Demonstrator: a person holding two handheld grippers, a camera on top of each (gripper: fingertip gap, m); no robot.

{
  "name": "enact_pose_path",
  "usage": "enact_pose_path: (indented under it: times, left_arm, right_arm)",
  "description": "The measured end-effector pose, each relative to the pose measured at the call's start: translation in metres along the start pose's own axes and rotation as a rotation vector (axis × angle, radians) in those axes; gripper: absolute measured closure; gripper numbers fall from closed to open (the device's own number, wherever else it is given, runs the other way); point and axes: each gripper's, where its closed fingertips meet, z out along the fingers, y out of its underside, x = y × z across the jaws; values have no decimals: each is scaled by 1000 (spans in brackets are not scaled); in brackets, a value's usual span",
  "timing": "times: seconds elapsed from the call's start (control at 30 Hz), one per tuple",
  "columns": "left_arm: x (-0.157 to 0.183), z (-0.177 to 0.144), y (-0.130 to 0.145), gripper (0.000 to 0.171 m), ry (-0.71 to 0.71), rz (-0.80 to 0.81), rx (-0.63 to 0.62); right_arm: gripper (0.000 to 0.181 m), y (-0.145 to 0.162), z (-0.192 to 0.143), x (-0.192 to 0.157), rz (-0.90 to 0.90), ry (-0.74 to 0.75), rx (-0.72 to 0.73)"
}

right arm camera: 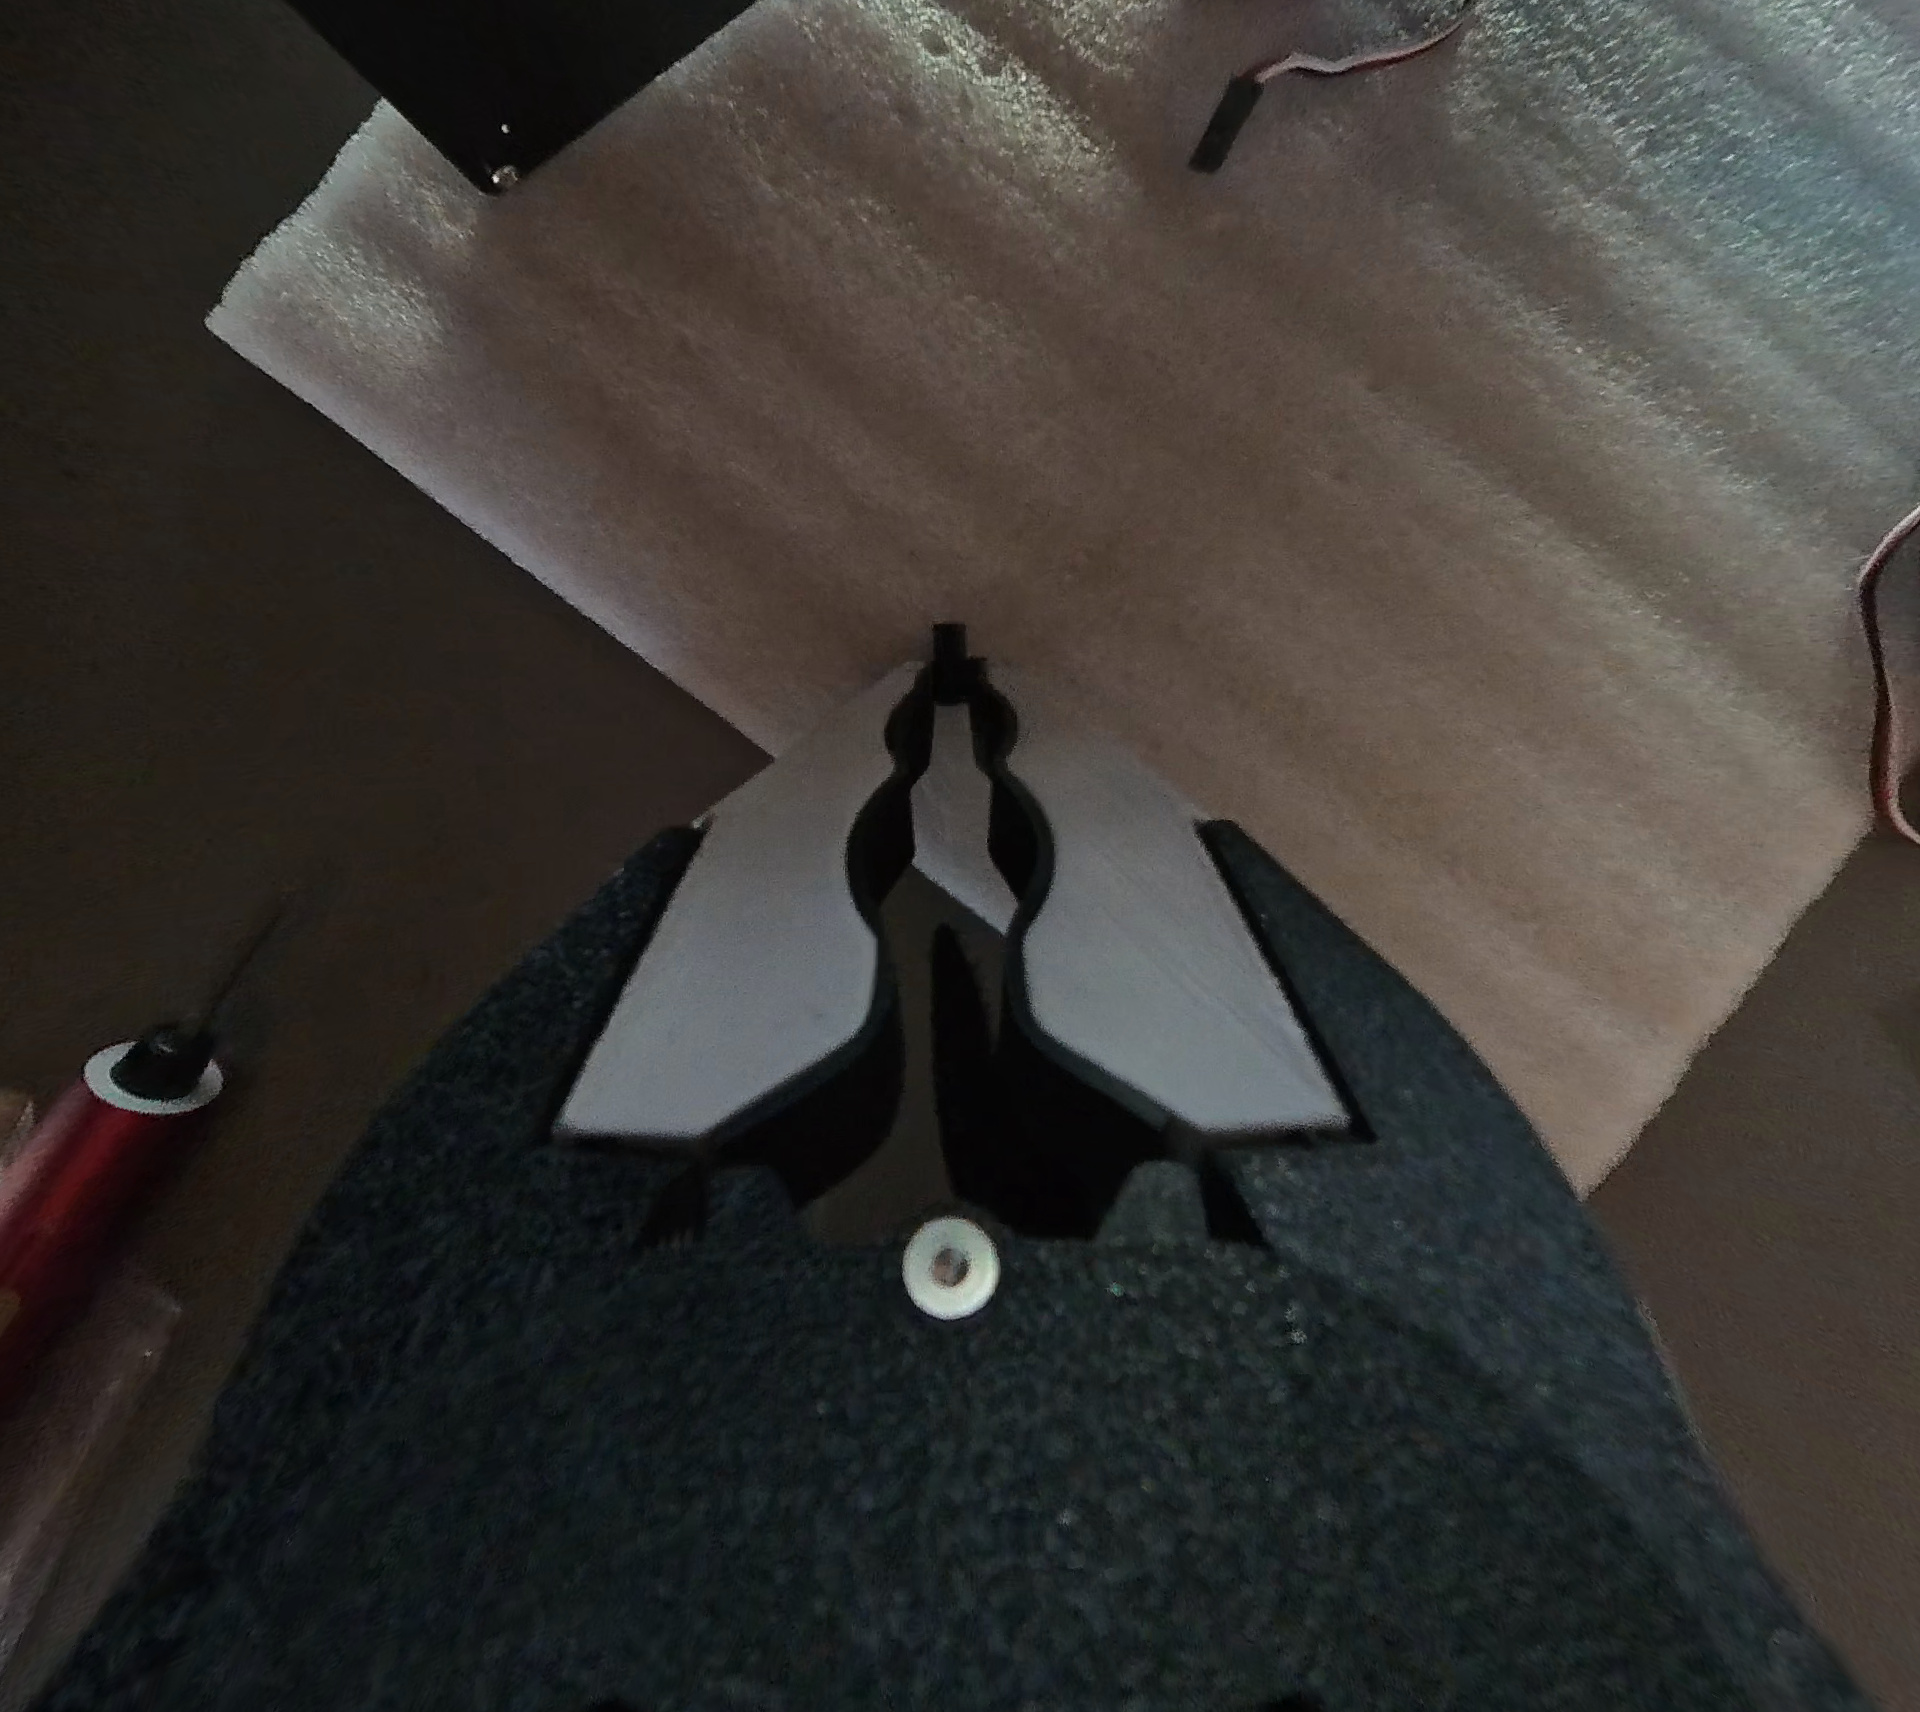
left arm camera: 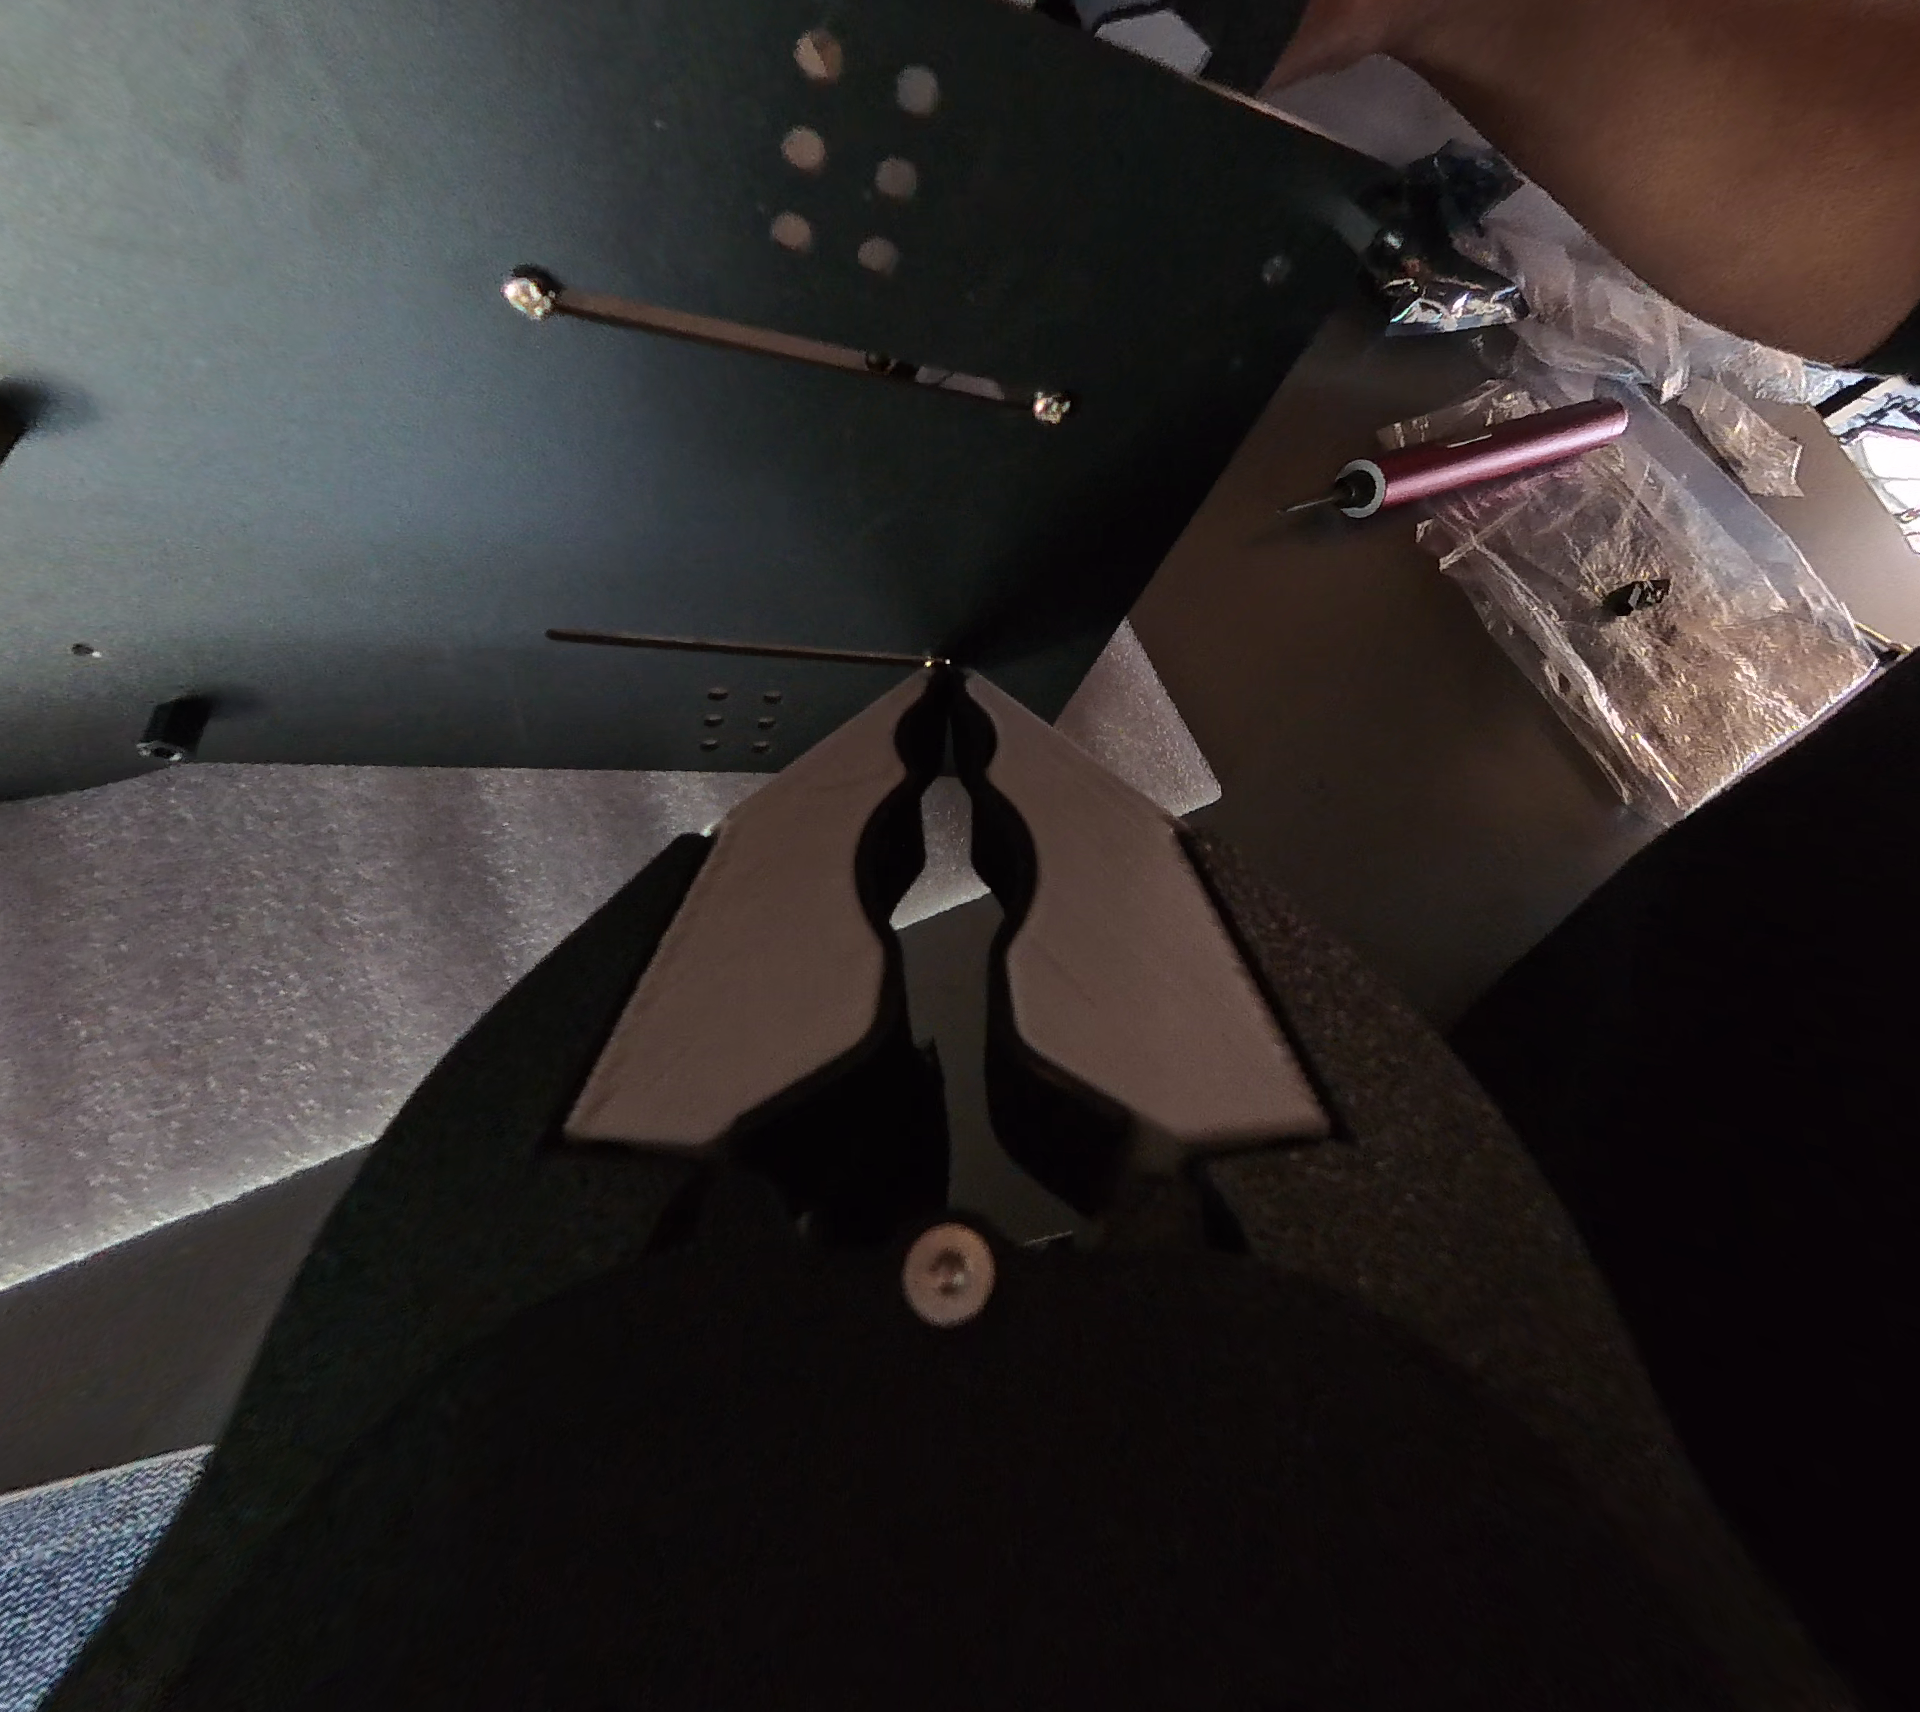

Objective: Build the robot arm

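Tightly closed, both fingers pinch: left a black plate, right a small black peg.

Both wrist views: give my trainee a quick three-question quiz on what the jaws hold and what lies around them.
1. True or false: the right gripper is shut on a small black peg-like part above the white foam sheet.
2. What does the left gripper pinch? A) the maroon cylindrical screwdriver B) the edge of the large flat black metal panel C) a clear plastic bag
3. Fill in: the screwdriver lies on the brown ____, not on the foam.

Key: 1 true; 2 B; 3 table.
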Motion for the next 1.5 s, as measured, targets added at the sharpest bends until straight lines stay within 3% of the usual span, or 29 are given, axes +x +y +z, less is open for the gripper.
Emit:
enact_pose_path:
  times: [0.17, 0.27, 0.37, 0.63, 0.73, 1.5]
  left_arm:
    - [0, 0, 0, 171, -3, 14, -4]
    - [0, 0, 0, 171, 2, 1, 0]
    - [0, 0, 0, 171, 6, -7, 3]
    - [0, 0, 0, 171, 14, -22, 1]
    - [0, 0, 0, 171, 20, -30, -1]
    - [-1, 0, 0, 171, 11, -17, -19]
  right_arm:
    - [176, -13, -3, -5, -30, -6, 58]
    - [176, -43, 1, -21, -222, -12, 190]
    - [176, -67, 10, -36, -410, 57, 343]
    - [176, -98, 13, -52, -602, 310, 458]
    - [176, -99, 14, -46, -617, 372, 447]
    - [176, -98, 16, -48, -684, 356, 417]
